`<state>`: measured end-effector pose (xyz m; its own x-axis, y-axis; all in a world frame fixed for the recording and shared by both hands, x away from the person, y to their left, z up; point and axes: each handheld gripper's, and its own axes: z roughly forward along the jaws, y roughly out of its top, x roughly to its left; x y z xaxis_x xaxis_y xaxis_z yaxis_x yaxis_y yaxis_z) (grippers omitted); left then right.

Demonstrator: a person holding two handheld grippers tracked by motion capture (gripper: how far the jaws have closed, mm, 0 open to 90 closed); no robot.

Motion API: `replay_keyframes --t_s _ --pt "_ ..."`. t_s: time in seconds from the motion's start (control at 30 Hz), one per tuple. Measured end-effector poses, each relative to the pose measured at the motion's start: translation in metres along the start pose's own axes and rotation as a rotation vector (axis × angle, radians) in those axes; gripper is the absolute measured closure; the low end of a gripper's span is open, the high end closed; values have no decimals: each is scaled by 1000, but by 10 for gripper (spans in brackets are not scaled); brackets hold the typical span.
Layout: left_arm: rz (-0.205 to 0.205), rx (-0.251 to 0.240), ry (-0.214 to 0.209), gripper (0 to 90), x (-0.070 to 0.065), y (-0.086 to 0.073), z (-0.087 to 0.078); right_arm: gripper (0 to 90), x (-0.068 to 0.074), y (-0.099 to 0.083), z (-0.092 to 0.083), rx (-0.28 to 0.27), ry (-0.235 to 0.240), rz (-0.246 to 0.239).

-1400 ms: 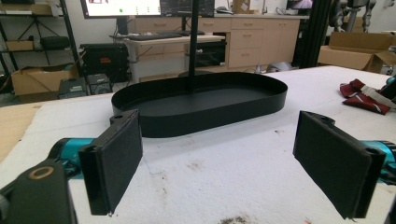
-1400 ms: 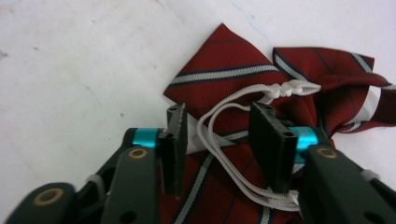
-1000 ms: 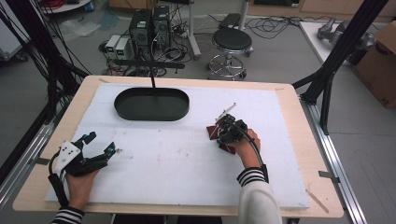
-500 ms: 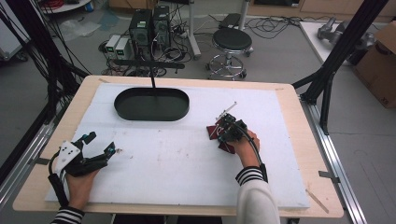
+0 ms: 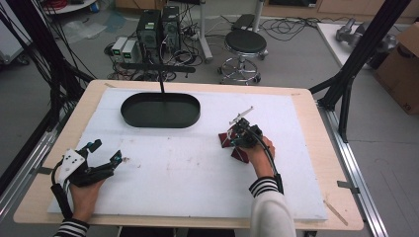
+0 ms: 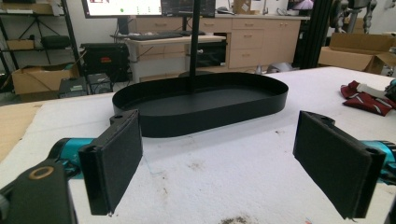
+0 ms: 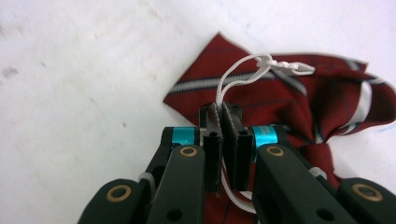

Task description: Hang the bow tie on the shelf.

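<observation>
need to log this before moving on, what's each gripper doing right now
Left gripper: open, holding nothing, over the white mat.
Right gripper: shut on the white cord of the red striped cloth.

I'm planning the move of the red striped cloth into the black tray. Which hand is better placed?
Right: the right gripper is shut on the cloth's white cord; the left gripper sits open, far from the red cloth.
</observation>
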<state>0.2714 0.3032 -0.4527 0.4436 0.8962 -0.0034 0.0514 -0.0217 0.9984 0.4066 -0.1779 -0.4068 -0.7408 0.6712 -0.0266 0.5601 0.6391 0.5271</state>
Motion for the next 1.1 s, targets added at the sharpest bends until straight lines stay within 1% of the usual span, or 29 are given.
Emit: replay_keyframes --t_s 0.03,0.07,0.1,0.13,0.17,0.2,0.23,0.3,0.33,0.37,0.4,0.43,0.47,0.5,0.53,0.6,0.67,0.7,0.73,0.77,0.8,0.83,0.87,0.9,0.97,1.0,1.03,1.1 --pt "-2 -1 0 162 0 0 0 869 0 0 -2 -25 -3 -1" --pt "-2 -1 0 162 0 0 0 869 0 0 -2 -25 -3 -1" --pt "-2 -1 0 162 0 0 0 869 0 0 -7 -70 0 20" --pt "-2 -1 0 162 0 0 0 869 0 0 -9 -98 3 33" --pt "-2 -1 0 162 0 0 0 869 0 0 -9 -98 3 33" --pt "0 0 0 162 0 0 0 869 -1 0 -11 -125 7 39" --pt "-2 -1 0 162 0 0 0 869 -1 0 -15 -177 0 48" --pt "-2 -2 0 161 0 0 0 869 -2 0 -20 -230 -2 51" --pt "-2 -2 0 162 0 0 0 869 -2 1 -22 -250 -3 53" --pt "-3 -1 0 162 0 0 0 869 -2 1 -22 -250 -3 53" --pt "-2 -2 1 162 0 0 0 870 -2 1 -28 -307 -3 64" --pt "-2 -2 1 162 0 0 0 870 -2 1 -31 -335 -3 63" --pt "-2 -2 1 162 0 0 0 870 -2 1 -31 -335 -3 63" --pt "0 0 0 162 0 0 0 870 -2 1 -35 -380 0 73" --pt "0 0 0 162 0 0 0 870 -2 1 -37 -398 4 75" --pt "0 -1 0 162 0 0 0 870 -1 1 -42 -454 15 84" --pt "-1 -1 0 162 0 0 0 870 0 2 -47 -506 17 82" --pt "-1 -1 0 162 0 0 0 870 0 2 -47 -506 17 82" --pt "0 -1 1 162 0 0 0 872 2 2 -52 -557 5 78" --pt "-1 -1 0 162 0 0 0 872 2 3 -54 -569 8 80" --pt "0 -1 1 162 0 0 0 872 2 3 -54 -569 8 80" --pt "0 0 1 162 0 0 0 872 3 3 -57 -595 -5 76" --pt "0 0 1 162 0 0 0 872 3 3 -57 -595 -5 76" --pt "0 -1 2 162 0 0 0 872 3 4 -61 -611 6 84" --pt "0 0 1 162 0 0 0 872 3 6 -63 -613 2 82" --pt "0 -1 2 162 0 0 0 872 4 8 -65 -623 -7 77" --pt "0 0 2 162 0 0 0 872 7 13 -71 -651 3 70" --pt "1 1 2 162 0 0 0 872 10 21 -76 -676 8 57"
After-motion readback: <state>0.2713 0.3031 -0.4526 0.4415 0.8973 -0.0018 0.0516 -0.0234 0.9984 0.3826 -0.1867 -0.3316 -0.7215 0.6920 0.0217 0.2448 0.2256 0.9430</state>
